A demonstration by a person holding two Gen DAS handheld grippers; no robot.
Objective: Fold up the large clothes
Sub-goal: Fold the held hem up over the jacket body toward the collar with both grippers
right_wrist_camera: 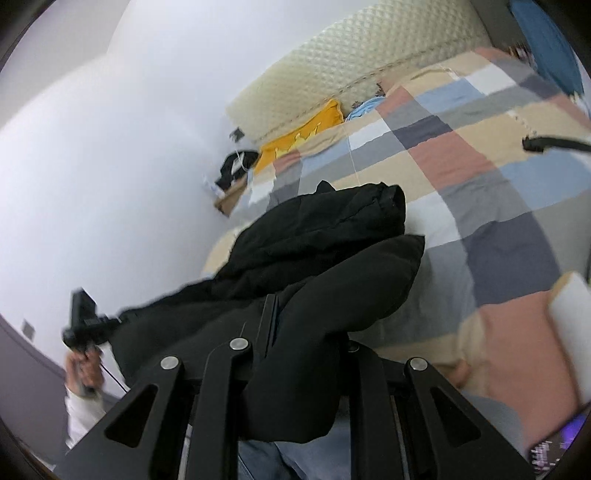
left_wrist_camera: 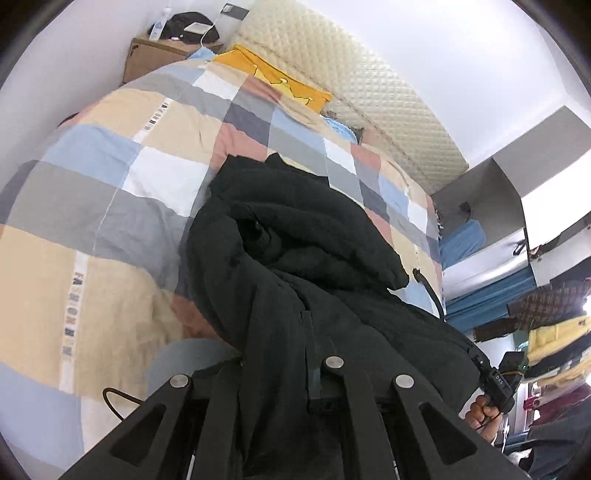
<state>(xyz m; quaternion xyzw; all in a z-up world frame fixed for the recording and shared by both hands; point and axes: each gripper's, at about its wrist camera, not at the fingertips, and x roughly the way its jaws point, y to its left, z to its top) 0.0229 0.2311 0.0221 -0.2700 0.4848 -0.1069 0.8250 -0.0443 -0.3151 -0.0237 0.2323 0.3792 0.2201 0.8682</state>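
With both my left claw (left_wrist_camera: pixel 314 354) and right claw (right_wrist_camera: pixel 295 332) clamped on the black padded jacket (left_wrist_camera: pixel 295 236) bunched ahead over the patchwork bed quilt (left_wrist_camera: pixel 110 177), I should lift evenly, then lay it flat.

"FASHION" strip on quilt (left_wrist_camera: pixel 110 229)

Checked quilt (left_wrist_camera: pixel 110 206) spread right across the bed — yellow pillow (left_wrist_camera: pixel 280 79) up against the padded cream headboard (left_wrist_camera: pixel 351 88), cardboard box (left_wrist_camera: pixel 151 59) in the corner, black bag (left_wrist_camera: pixel 188 26) on top.
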